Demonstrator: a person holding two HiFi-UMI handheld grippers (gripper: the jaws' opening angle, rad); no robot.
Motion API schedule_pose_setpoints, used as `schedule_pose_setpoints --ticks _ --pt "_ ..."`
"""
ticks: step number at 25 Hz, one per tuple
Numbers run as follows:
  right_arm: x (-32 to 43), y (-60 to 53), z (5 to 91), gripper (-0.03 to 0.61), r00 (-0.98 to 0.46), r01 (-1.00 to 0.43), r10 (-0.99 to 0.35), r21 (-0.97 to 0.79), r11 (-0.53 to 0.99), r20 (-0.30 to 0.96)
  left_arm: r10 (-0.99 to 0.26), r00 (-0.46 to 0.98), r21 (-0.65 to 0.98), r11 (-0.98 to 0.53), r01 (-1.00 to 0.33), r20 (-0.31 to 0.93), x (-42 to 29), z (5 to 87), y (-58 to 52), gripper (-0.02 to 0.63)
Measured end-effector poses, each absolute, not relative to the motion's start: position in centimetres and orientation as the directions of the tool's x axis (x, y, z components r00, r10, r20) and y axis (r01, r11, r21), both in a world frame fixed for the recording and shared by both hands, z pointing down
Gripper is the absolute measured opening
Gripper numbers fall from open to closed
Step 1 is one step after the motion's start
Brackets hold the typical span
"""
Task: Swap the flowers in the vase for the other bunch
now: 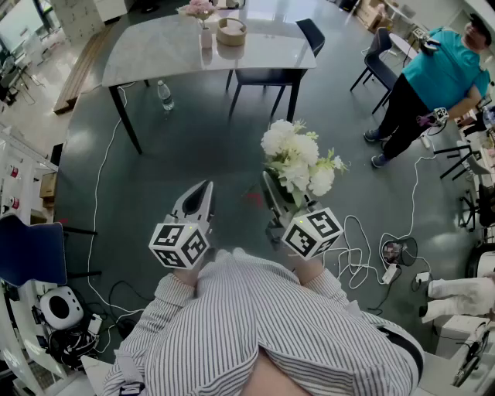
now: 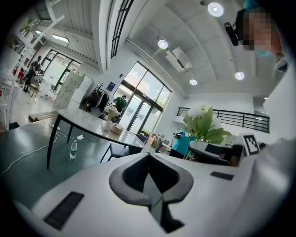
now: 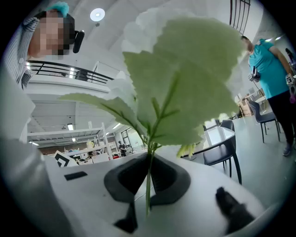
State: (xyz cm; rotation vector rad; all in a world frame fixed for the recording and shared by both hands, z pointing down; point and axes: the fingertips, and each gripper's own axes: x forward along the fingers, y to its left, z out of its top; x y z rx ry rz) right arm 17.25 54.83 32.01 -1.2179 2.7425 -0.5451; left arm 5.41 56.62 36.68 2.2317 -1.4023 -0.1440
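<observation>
My right gripper is shut on the stems of a bunch of white flowers with green leaves. In the right gripper view a thin green stem runs between the closed jaws and the leaves fill most of the picture. My left gripper is shut with nothing in it, level beside the right one; its jaws meet in the left gripper view. Far ahead, a pale vase with pink flowers stands on a marble-topped table. Both grippers are over the floor, well short of it.
A round wooden bowl sits next to the vase. A dark chair is tucked under the table, a water bottle stands on the floor, and cables trail at right. A person in a teal shirt stands far right.
</observation>
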Motion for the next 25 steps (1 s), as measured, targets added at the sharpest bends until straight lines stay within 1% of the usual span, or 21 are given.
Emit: schedule_pose_setpoints --ticks 12,18,25 --pt "17.6 54.1 32.7 0.023 -0.666 -0.713 -0.743 -0.35 0.607 0.067 -0.874 0.461 0.462 -0.347 -0.816 0.157 5.3 37.0 55.6 0.012" --pt "16.5 53.5 32.9 0.023 -0.679 -0.697 -0.73 -0.383 0.607 0.079 -0.864 0.475 0.449 -0.363 -0.817 0.165 5.5 37.0 55.0 0.012" --pt "15.0 52.9 32.7 0.023 -0.67 -0.704 -0.738 -0.378 0.601 0.073 -0.849 0.506 0.435 -0.401 -0.806 0.155 5.0 36.9 54.6 0.012"
